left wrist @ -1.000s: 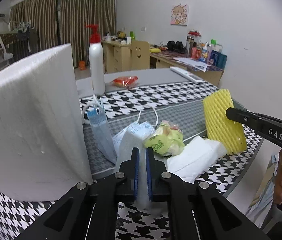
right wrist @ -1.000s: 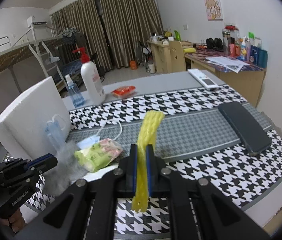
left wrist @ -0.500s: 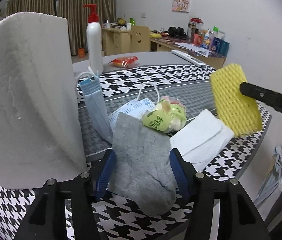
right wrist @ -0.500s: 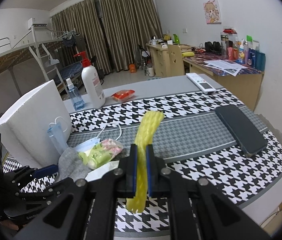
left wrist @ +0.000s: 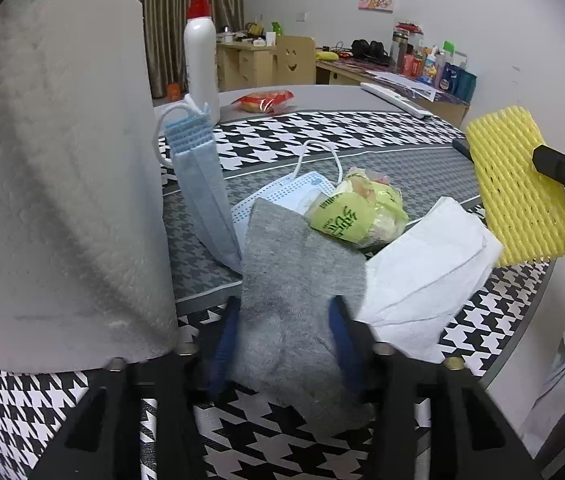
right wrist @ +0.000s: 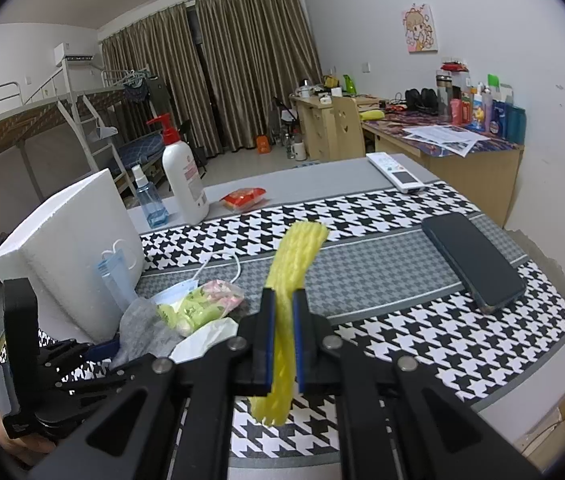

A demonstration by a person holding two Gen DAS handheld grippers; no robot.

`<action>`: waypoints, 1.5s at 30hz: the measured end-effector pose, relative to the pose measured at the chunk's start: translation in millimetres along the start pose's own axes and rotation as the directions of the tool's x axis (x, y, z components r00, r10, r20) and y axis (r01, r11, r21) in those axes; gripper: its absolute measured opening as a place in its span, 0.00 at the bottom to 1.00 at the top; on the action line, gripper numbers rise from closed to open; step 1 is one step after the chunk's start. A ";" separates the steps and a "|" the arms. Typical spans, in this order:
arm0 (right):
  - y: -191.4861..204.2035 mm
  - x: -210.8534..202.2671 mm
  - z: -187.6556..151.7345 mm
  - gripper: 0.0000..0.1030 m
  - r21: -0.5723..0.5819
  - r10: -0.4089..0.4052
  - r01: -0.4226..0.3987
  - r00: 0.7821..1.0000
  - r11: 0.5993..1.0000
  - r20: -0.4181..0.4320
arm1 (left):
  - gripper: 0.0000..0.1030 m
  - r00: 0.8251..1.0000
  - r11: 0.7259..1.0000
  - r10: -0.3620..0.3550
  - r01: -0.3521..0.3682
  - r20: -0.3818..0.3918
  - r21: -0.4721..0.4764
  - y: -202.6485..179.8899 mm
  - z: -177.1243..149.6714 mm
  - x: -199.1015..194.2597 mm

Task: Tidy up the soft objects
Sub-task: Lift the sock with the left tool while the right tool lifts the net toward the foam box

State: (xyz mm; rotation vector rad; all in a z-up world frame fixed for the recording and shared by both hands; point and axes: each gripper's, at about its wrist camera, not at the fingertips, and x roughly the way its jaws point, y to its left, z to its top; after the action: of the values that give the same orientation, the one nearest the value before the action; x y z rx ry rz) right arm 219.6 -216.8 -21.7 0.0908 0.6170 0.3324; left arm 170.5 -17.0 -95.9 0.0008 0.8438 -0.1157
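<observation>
My left gripper (left wrist: 284, 320) is open, its jaws either side of a grey sock (left wrist: 298, 292) that lies on the table edge. Beside the sock lie a white cloth (left wrist: 426, 272), a green snack packet (left wrist: 356, 212) and blue face masks (left wrist: 202, 184). My right gripper (right wrist: 282, 320) is shut on a yellow foam net sleeve (right wrist: 288, 280), held above the table; the sleeve also shows in the left wrist view (left wrist: 518, 188). The pile shows in the right wrist view with the sock (right wrist: 142, 328) and packet (right wrist: 202, 306).
A white foam block (left wrist: 54, 184) stands close on the left. A pump bottle (right wrist: 184, 176), a spray bottle (right wrist: 148, 200), a red packet (right wrist: 242, 198), a remote (right wrist: 394, 172) and a dark phone (right wrist: 472, 260) lie on the houndstooth table (right wrist: 402, 320).
My left gripper was shut on the grey sock, then opened; the sock now lies loose between the jaws. The right gripper keeps holding the yellow sleeve, drawn slightly back.
</observation>
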 end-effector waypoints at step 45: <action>36.8 -40.1 29.8 0.10 -0.077 0.062 -0.052 0.990 0.996 0.129 | 0.11 0.932 0.995 -0.076 0.048 0.355 0.087 -11.3 63.5 -117.2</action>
State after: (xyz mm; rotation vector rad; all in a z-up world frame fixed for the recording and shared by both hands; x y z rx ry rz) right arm 196.0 -195.0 31.4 0.0588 0.4723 0.4012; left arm 139.4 -19.3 34.2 0.0247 0.4733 -0.2015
